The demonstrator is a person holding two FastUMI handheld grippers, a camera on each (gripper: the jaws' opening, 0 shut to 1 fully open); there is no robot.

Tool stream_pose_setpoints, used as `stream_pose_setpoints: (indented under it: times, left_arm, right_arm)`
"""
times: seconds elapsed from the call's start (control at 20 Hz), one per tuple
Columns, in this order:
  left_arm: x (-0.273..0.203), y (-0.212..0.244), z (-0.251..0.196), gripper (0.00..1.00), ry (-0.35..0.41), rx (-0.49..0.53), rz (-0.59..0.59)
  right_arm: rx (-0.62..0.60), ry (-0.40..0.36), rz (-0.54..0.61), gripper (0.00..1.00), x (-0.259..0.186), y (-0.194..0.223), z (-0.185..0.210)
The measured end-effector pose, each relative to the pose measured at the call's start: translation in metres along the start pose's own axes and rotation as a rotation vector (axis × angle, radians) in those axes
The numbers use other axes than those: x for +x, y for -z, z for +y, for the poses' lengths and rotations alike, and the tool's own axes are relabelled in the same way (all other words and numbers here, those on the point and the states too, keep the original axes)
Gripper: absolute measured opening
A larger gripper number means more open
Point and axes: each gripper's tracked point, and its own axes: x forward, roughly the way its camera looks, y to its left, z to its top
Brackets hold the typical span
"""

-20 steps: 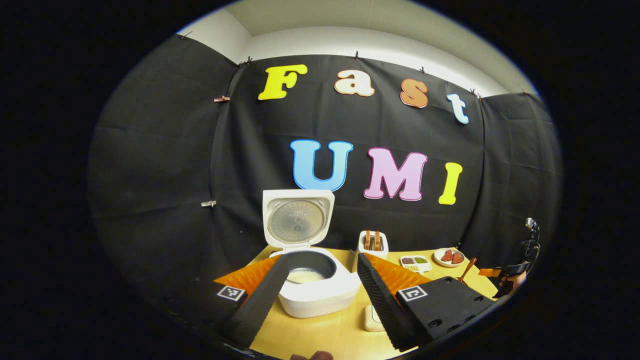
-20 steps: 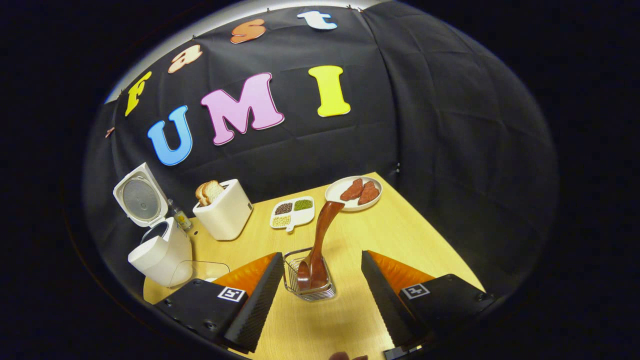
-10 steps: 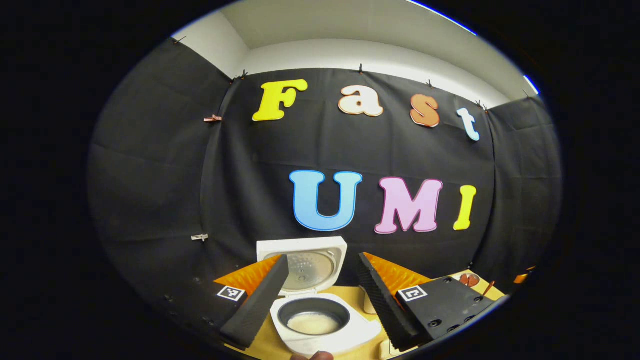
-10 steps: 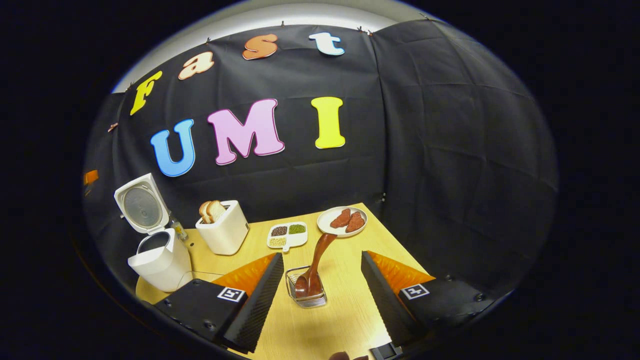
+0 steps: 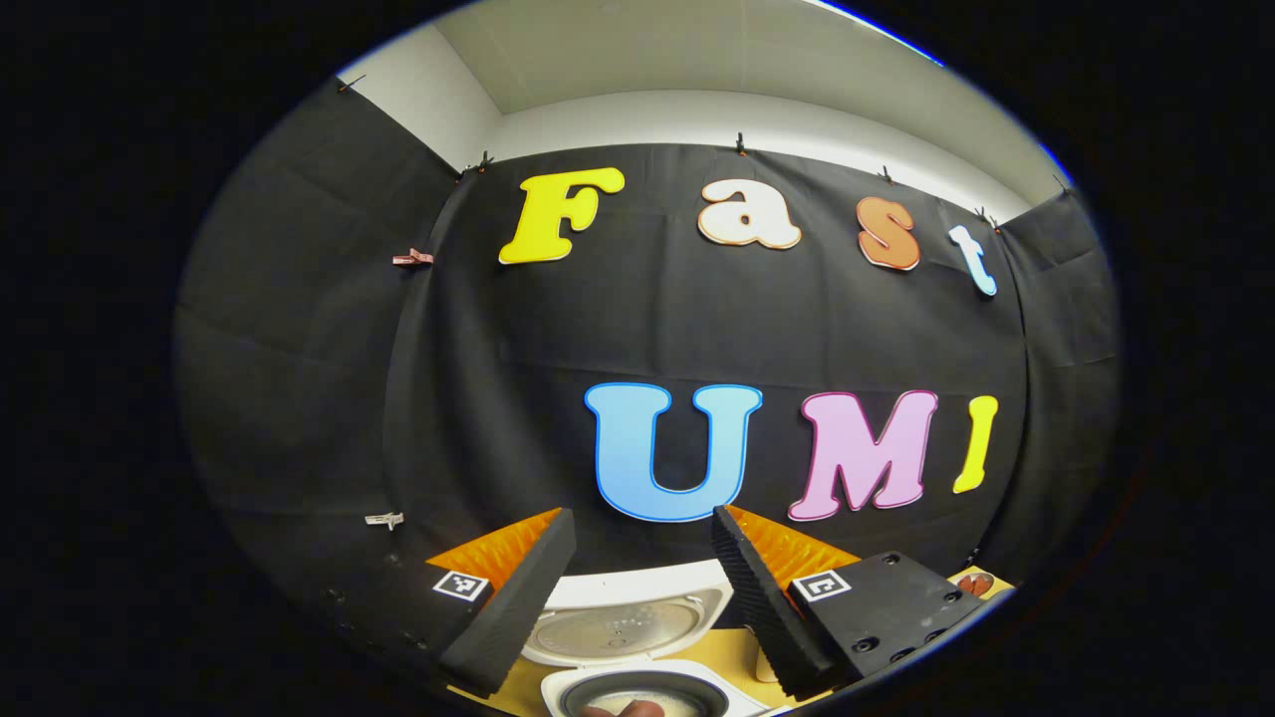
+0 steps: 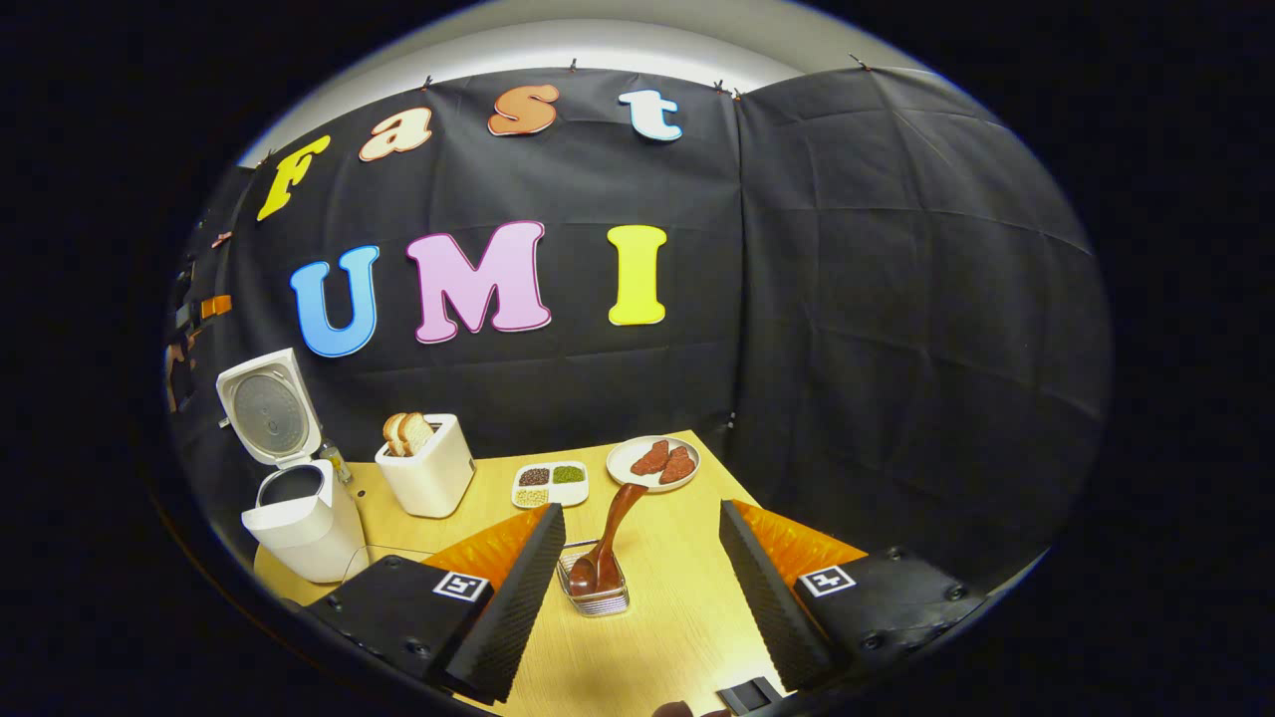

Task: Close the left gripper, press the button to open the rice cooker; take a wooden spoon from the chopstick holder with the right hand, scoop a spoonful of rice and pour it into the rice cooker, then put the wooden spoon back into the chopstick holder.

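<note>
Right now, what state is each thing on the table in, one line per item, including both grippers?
White rice cooker: lid up, pot exposed.
Brown wooden spoon: standing in the holder, handle leaning away.
Wire chopstick holder: upright on the table.
White toaster: bread slices standing out of the top.
Left gripper: open, nothing held.
Right gripper: open, nothing held.

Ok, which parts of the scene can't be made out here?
- Rice cooker, left gripper view: pot contents and front cut off by the bottom edge.
- Divided dish, right gripper view: contents too small to identify.
- Chopstick holder: the wooden spoon masks whatever else it holds.
</note>
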Motion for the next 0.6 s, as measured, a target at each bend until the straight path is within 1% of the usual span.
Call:
stream_pose_setpoints:
  times: [0.15, 0.3, 0.35, 0.5, 0.6]
  left_arm:
    - [0.042, 0.024, 0.008, 0.95, -0.02, 0.031, 0.026]
    - [0.078, 0.059, 0.017, 0.95, -0.046, 0.055, 0.103]
    - [0.085, 0.069, 0.019, 0.95, -0.054, 0.054, 0.129]
    - [0.097, 0.085, 0.026, 0.95, -0.077, 0.053, 0.158]
    - [0.096, 0.105, 0.031, 0.95, -0.097, 0.06, 0.218]
  right_arm:
    - [-0.04, 0.05, 0.003, 0.97, -0.012, 0.006, -0.008]
    - [-0.061, 0.087, 0.002, 0.97, -0.027, 0.007, -0.012]
    - [-0.065, 0.096, 0.002, 0.97, -0.031, 0.009, -0.014]
    - [-0.086, 0.117, 0.007, 0.97, -0.039, 0.011, -0.018]
    - [-0.078, 0.122, 0.014, 0.97, -0.041, 0.012, -0.02]
